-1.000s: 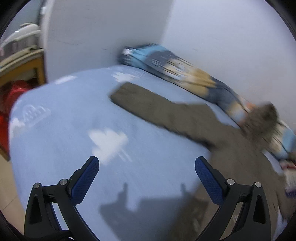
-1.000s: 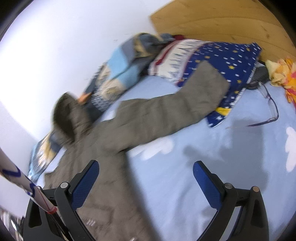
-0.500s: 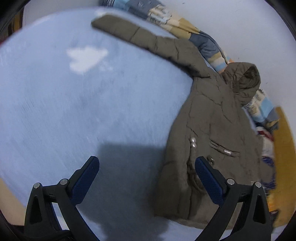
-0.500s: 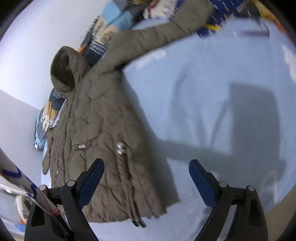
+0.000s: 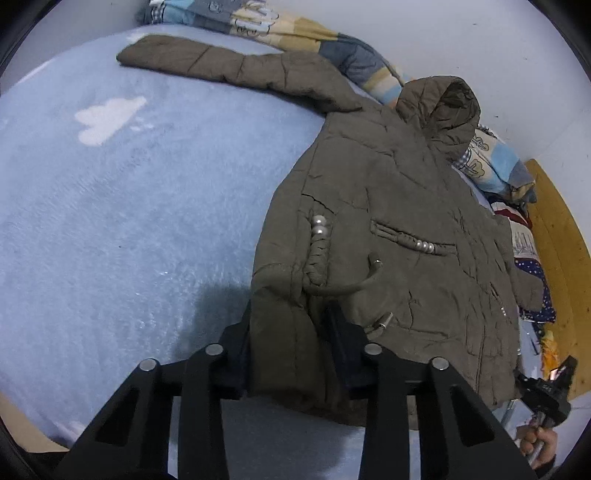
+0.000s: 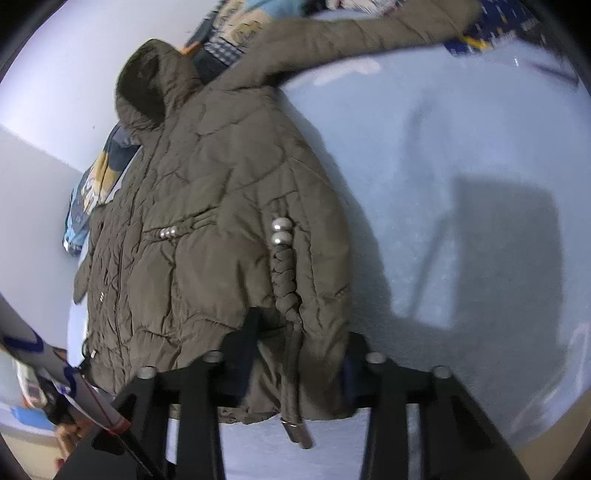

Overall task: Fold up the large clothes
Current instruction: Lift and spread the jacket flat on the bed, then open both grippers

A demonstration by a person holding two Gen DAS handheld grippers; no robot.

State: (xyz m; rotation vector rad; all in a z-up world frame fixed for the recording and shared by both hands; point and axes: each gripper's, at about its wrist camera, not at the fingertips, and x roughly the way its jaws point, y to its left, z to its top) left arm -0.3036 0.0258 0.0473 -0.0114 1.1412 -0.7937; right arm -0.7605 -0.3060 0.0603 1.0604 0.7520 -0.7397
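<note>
A brown hooded padded jacket [image 5: 388,192] lies front up on a light blue bed cover [image 5: 129,206], sleeves spread to both sides and hood against the wall. My left gripper [image 5: 291,332] is shut on the jacket's bottom hem at one corner. My right gripper [image 6: 299,350] is shut on the hem at the other bottom corner of the jacket [image 6: 221,192], beside a braided cord with two silver beads [image 6: 280,230]. The fingertips of both grippers are hidden in the fabric.
A rolled patterned blanket [image 5: 295,33] lies along the white wall behind the jacket. A navy starred cloth [image 6: 480,40] lies under the far sleeve. A wooden headboard [image 5: 557,251] stands at the right. The other hand and gripper [image 5: 546,398] show at lower right.
Both grippers have moved down to the jacket's bottom hem and gone from wide open to shut on the fabric at its two corners.
</note>
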